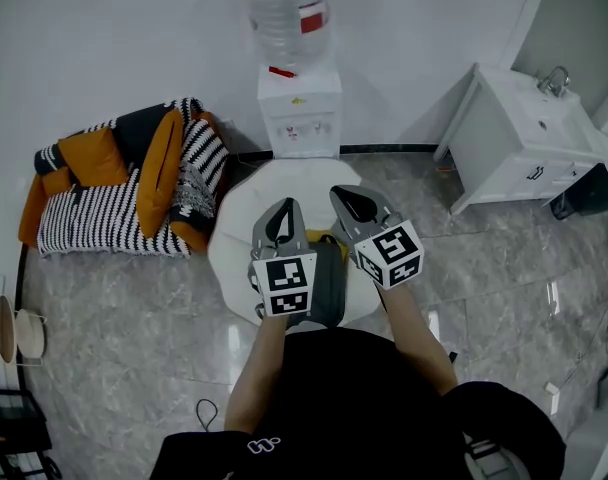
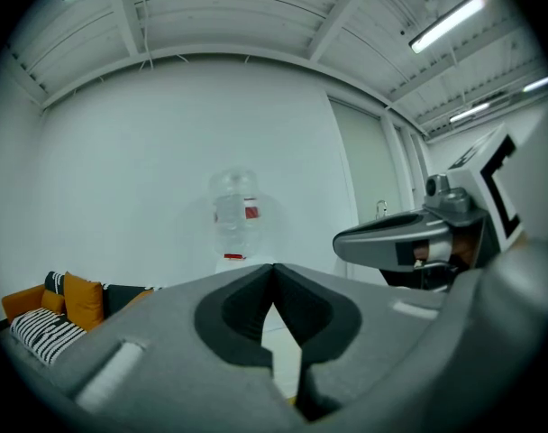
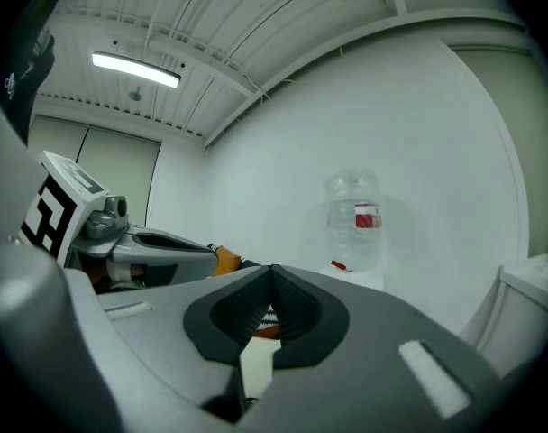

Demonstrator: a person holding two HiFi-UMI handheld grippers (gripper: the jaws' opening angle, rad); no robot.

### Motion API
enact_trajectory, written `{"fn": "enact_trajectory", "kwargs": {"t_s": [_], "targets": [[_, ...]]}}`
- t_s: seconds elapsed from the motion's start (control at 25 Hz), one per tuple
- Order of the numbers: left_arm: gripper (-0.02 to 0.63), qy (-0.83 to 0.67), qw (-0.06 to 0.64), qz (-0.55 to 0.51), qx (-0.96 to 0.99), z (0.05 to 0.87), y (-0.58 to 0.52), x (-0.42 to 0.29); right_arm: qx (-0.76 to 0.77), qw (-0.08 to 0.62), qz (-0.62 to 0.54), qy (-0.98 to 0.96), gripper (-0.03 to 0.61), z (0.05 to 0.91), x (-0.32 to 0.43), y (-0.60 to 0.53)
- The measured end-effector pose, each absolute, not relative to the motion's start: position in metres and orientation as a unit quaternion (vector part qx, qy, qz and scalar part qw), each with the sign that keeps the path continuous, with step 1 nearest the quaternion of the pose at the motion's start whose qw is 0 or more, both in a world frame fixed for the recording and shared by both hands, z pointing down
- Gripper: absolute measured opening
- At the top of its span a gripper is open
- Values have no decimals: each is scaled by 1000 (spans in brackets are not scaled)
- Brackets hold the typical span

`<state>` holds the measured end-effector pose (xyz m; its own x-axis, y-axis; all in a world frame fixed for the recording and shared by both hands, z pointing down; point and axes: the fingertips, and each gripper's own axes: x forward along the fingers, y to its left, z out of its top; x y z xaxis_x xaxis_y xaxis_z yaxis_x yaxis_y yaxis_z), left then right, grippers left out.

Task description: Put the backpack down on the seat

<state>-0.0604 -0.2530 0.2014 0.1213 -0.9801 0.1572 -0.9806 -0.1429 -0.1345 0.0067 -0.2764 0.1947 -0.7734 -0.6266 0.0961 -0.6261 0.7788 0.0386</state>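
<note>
— Where is the backpack (image 1: 330, 286)?

— It is grey with a bit of yellow at its top. In the head view it shows low between the two grippers, over the near part of the seat (image 1: 274, 183). Whether it rests on the seat or hangs just above it, I cannot tell.

— And the seat?

— White and round, on the grey floor (image 1: 134, 308), right in front of the person.

— How does the left gripper (image 2: 274, 269) stand?

— Its jaws are together, tips meeting, with nothing seen between them. It points nearly level toward the far wall.

— The right gripper (image 3: 271, 271)?

— The same: jaws pressed together, nothing visible in the gap. In the head view the two grippers sit side by side above the seat, near each other but apart.

— Does either one have hold of the backpack?

— No view shows a strap or cloth in either pair of jaws.

— What stands around?

— A white dispenser (image 1: 300, 113) against the wall just behind the seat, with a clear bottle (image 1: 282, 13) on top. To the left is a sofa (image 1: 104, 218) with striped and orange cushions. To the right is a white cabinet (image 1: 514, 153), well apart from the seat.
</note>
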Motion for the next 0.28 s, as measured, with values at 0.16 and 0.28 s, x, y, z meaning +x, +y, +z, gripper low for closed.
{"fn": "enact_trajectory", "kwargs": {"t_s": [0.16, 0.28], "targets": [[0, -655, -4, 105, 748, 199, -255, -59, 332, 48, -3, -942, 6, 192, 8, -280], [0, -654, -4, 109, 749, 203, -253, -55, 331, 49, -4, -942, 6, 194, 11, -279]]}}
